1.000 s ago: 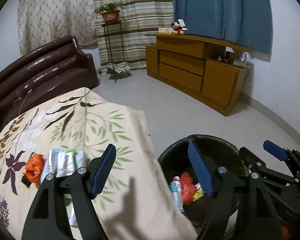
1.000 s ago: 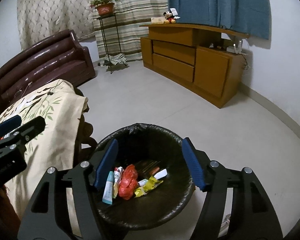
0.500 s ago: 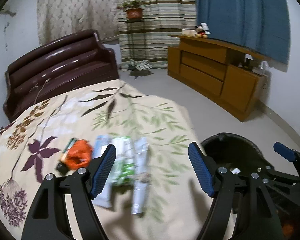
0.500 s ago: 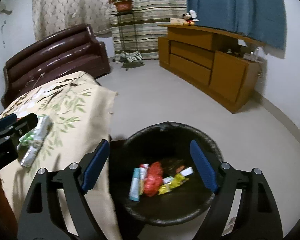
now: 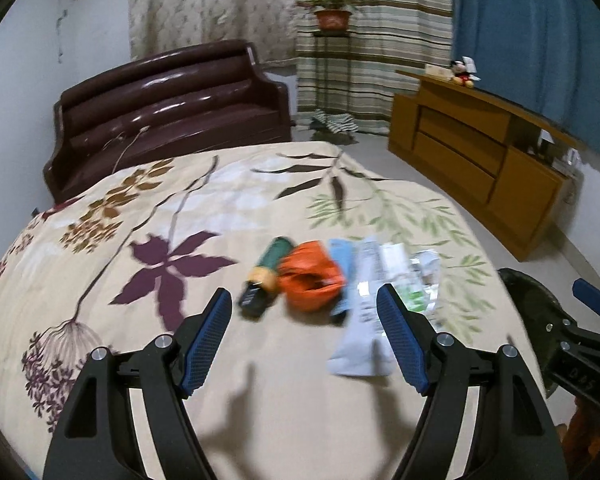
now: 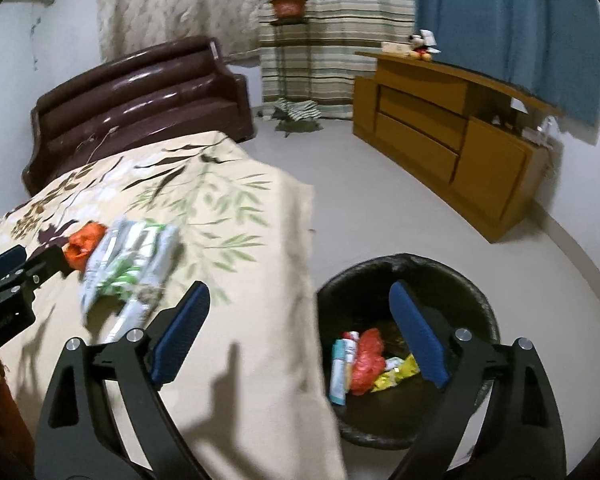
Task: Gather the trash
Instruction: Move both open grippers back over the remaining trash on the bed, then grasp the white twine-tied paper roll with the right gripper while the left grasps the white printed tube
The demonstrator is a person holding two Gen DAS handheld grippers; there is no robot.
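Observation:
Trash lies on the floral tablecloth (image 5: 180, 216): a crumpled orange bag (image 5: 310, 284), a green and black wrapper (image 5: 266, 276), and several white, blue and green packets (image 5: 374, 300). My left gripper (image 5: 305, 334) is open and empty, just in front of the orange bag. The same pile shows in the right wrist view (image 6: 128, 260). My right gripper (image 6: 300, 334) is open and empty, over the table edge and the black trash bin (image 6: 410, 280), which holds several wrappers (image 6: 364, 356).
A dark brown sofa (image 5: 172, 100) stands behind the table. A wooden cabinet (image 5: 480, 160) runs along the right wall with a plush toy (image 5: 462, 72) on top. A plant stand (image 5: 330, 40) stands before the curtains. Grey floor (image 6: 360, 184) lies between table and cabinet.
Both grippers have swung left, away from the bin. The left one now faces the trash pile on the table; the right one now sees the table beside the bin. Both stay open.

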